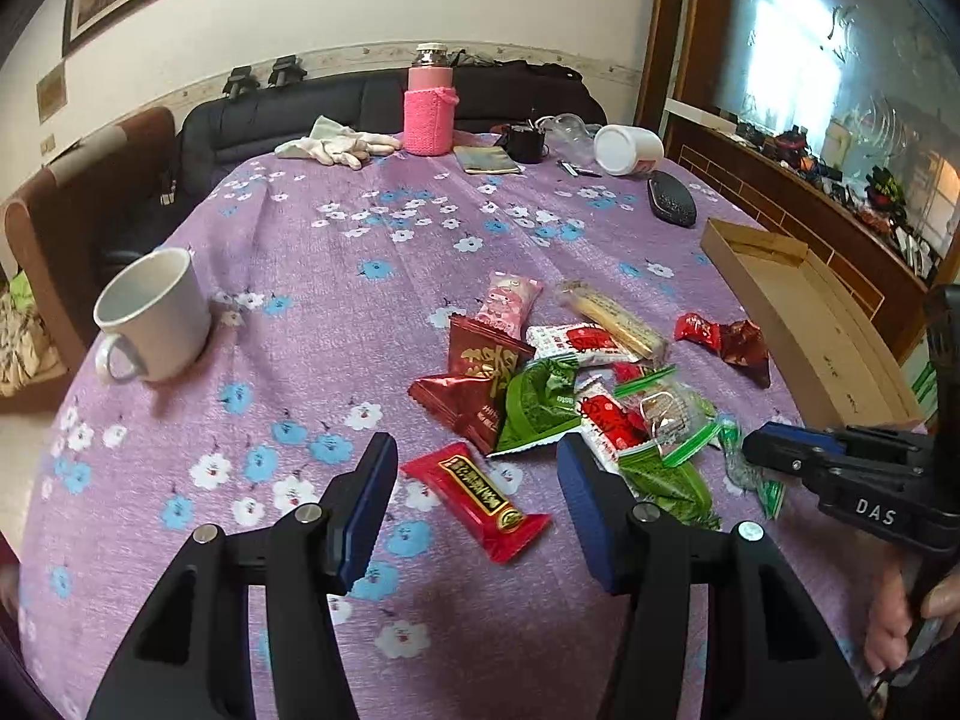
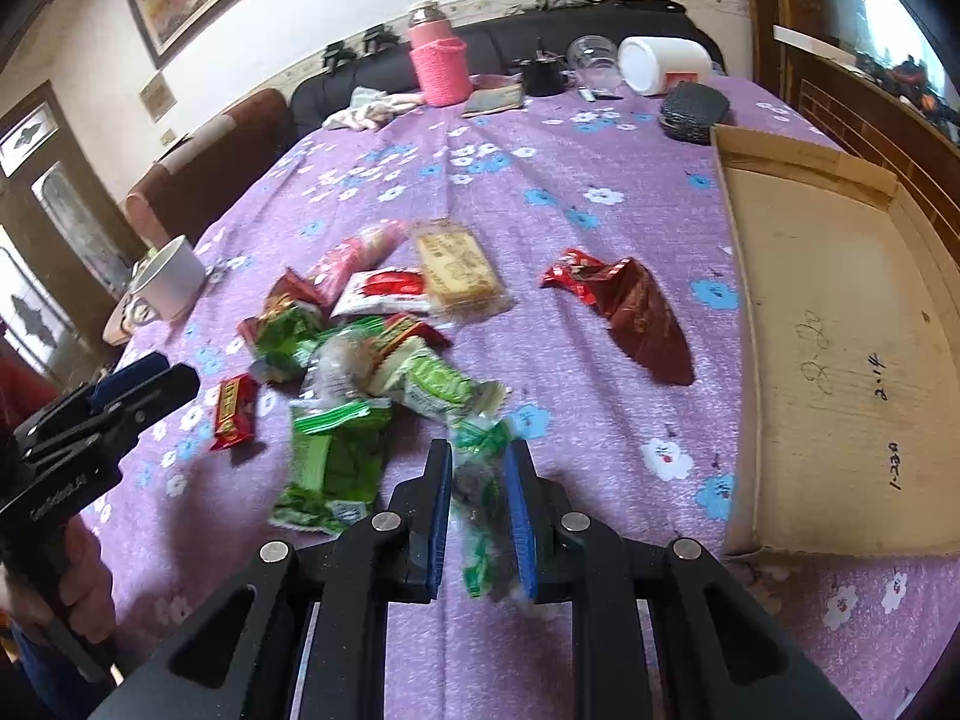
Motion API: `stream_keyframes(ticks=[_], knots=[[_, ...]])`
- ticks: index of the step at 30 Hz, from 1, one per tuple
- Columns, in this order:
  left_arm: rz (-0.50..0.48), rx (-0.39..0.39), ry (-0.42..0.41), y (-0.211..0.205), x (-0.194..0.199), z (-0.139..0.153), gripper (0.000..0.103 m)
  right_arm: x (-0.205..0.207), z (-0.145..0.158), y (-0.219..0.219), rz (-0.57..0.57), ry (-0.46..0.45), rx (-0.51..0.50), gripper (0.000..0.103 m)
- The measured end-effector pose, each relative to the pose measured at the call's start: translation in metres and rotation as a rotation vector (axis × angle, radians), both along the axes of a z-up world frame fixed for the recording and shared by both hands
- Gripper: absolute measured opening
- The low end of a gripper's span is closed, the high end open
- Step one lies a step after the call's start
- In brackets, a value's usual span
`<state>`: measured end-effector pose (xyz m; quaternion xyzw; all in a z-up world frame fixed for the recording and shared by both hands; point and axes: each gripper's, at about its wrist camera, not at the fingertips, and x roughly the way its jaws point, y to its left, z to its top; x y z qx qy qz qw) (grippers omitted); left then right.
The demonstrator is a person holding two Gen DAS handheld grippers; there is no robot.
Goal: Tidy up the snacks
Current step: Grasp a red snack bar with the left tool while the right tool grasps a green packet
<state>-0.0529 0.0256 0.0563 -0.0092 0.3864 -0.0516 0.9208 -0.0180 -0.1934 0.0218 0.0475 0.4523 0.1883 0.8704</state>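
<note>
A pile of wrapped snacks (image 1: pixel 540 384) lies mid-table on the purple flowered cloth (image 1: pixel 360 228). A red packet (image 1: pixel 474 501) rests flat on the cloth between the blue pads of my left gripper (image 1: pixel 477 471). The pads stand apart from it, so the gripper is open. My right gripper (image 2: pixel 480 471) is shut on a clear, green-printed packet (image 2: pixel 480 480) at the near edge of the pile (image 2: pixel 360 348). The left wrist view shows that gripper (image 1: pixel 759 444) at the right, pinching the same packet (image 1: pixel 750 477). An open cardboard box (image 2: pixel 840 330) lies to the right.
A dark red packet (image 2: pixel 636 306) lies alone between pile and box. A white mug (image 1: pixel 150 315) stands near the left table edge. At the far end are a pink bottle (image 1: pixel 427 114), gloves (image 1: pixel 336 141), a tipped white jar (image 1: pixel 627 148) and a black case (image 1: pixel 672 198).
</note>
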Motion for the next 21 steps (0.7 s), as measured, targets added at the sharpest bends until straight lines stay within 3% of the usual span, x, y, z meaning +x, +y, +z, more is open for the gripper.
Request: stream_keyframes(ticks=[2, 6, 7, 11, 16, 19, 21], knots=[[0.003, 0.013, -0.002, 0.004, 0.0, 0.001, 0.055, -0.003, 0.004, 0.008, 0.033, -0.002, -0.01, 0.028], [0.012, -0.002, 0.018, 0.017, 0.002, 0.001, 0.055, -0.009, 0.014, 0.024, 0.081, -0.033, -0.015, 0.061], [0.007, -0.005, 0.023, 0.019, 0.003, 0.0, 0.055, -0.01, 0.016, 0.029, 0.089, -0.041, -0.028, 0.062], [-0.022, -0.003, 0.026, 0.025, 0.0, 0.001, 0.055, -0.005, 0.016, 0.044, 0.123, -0.029, -0.042, 0.062], [-0.023, -0.103, 0.112, 0.036, 0.003, -0.011, 0.055, 0.003, 0.003, 0.064, 0.124, 0.013, -0.092, 0.062], [-0.005, -0.167, 0.146, 0.041, 0.004, -0.017, 0.055, 0.009, -0.007, 0.075, 0.129, 0.043, -0.122, 0.054], [0.002, -0.183, 0.15, 0.04, 0.004, -0.018, 0.055, 0.011, -0.014, 0.078, 0.127, 0.054, -0.128, 0.043]])
